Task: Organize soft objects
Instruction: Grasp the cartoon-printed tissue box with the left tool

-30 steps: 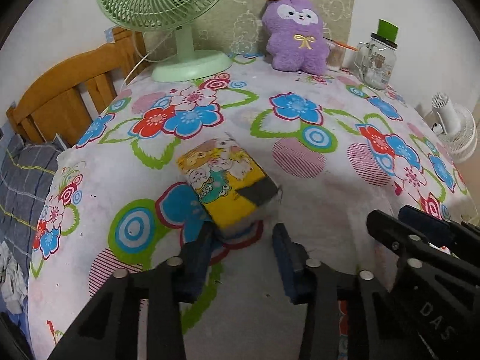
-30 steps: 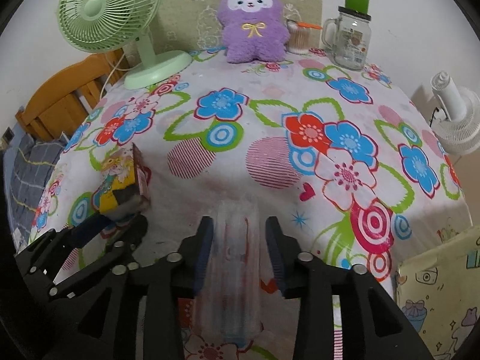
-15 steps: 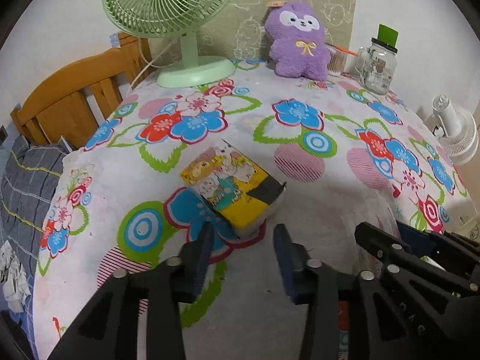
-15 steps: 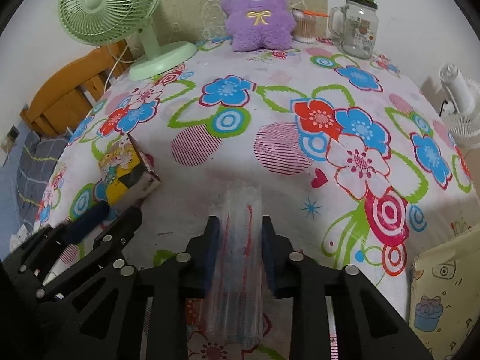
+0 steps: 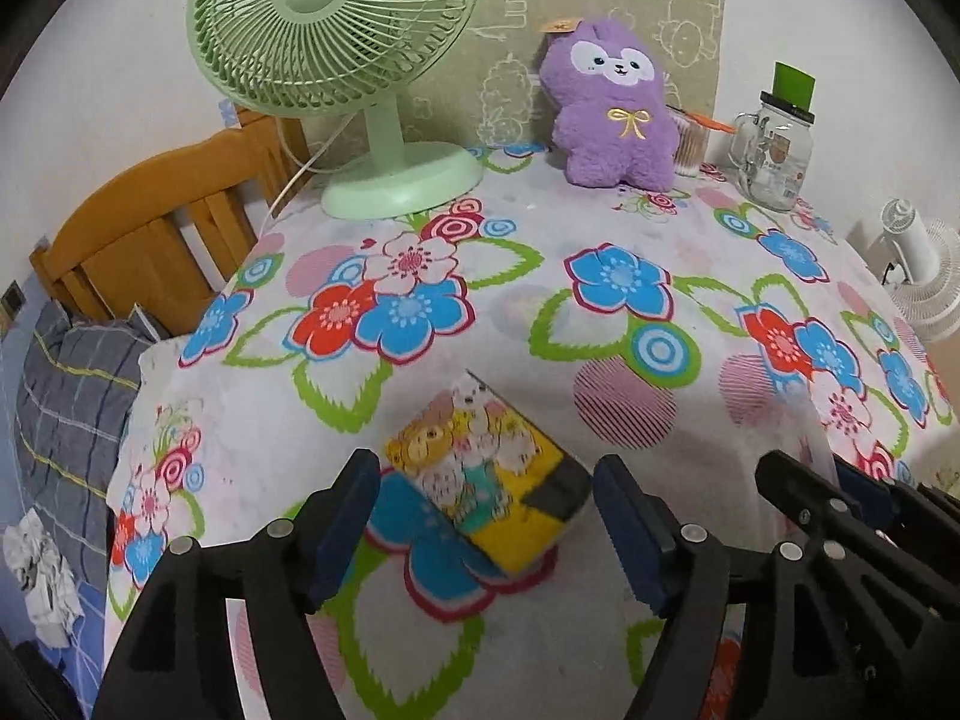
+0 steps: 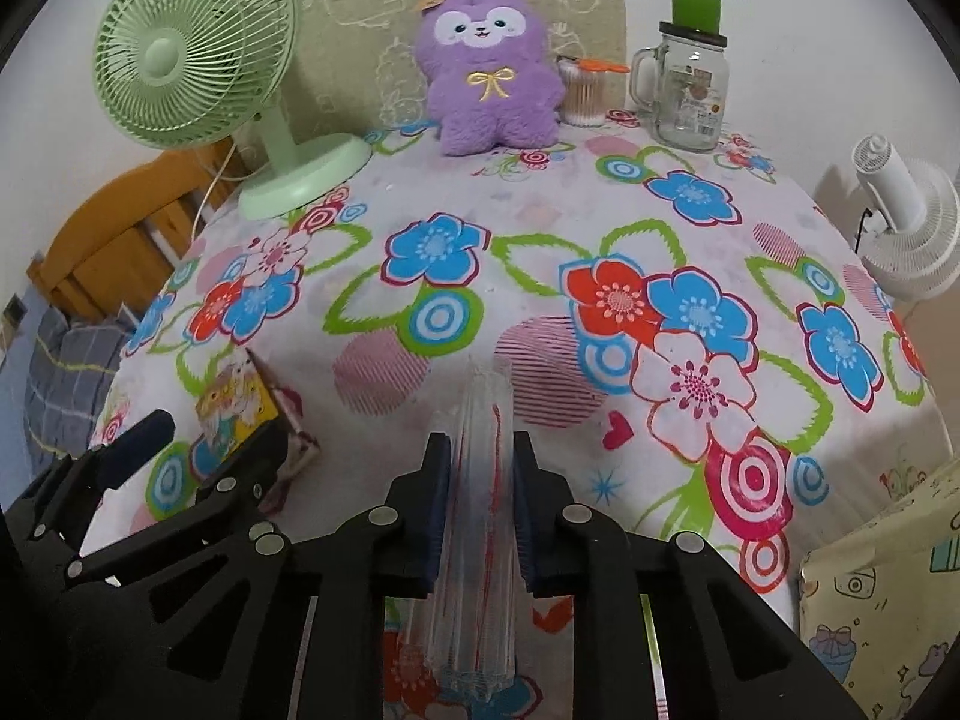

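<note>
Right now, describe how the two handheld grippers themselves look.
Both match: the left gripper and right gripper have matte black skeletal frames with cut-out openings, silver round rivets at the joints, and dark blue rectangular pads on the inner finger faces. No cables, sleeves or hands show.

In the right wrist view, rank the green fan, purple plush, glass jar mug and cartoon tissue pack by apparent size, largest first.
1. green fan
2. purple plush
3. glass jar mug
4. cartoon tissue pack, partly hidden by the left claw, so its rank is unsure.
</note>
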The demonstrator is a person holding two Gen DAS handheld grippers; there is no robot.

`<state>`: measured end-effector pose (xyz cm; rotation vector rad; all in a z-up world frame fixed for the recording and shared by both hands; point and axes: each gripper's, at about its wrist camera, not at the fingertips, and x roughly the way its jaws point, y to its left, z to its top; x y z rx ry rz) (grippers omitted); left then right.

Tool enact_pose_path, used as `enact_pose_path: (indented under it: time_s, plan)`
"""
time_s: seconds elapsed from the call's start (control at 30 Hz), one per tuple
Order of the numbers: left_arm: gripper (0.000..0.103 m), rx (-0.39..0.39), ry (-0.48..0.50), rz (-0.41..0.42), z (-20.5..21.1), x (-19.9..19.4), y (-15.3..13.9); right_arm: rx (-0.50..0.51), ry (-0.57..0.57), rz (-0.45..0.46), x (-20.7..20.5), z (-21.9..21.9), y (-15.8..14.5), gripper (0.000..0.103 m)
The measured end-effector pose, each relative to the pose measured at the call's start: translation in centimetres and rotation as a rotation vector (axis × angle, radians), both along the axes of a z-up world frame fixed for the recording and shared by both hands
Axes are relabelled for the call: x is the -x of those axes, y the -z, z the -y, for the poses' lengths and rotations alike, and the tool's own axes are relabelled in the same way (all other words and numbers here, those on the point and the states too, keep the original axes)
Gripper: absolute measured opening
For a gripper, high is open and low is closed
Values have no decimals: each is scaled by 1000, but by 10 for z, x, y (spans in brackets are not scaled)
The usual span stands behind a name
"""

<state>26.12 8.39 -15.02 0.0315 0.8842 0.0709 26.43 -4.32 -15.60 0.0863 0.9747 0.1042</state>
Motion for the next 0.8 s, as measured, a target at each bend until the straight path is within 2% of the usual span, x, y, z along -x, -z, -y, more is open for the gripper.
enact_pose_path:
  time_s: [0.13,0.27,0.37,0.53,0.8]
  plan:
    - [82,1,4,-5,0,-11,7,2,12,-9,-5,1,4,22]
    - [83,7,-6,-6,1,-18,13,5,12,-24,-8,2,9,22]
    - [80,-8,6,-34,5,-21,22,6,12,-32,-9,2,12,22]
    - [65,3,31,-30,7,-15,21,6,11,-31,-9,2,13,22]
    - [61,6,43,-9,11,3,8,0,7,-9,1,5,3,22]
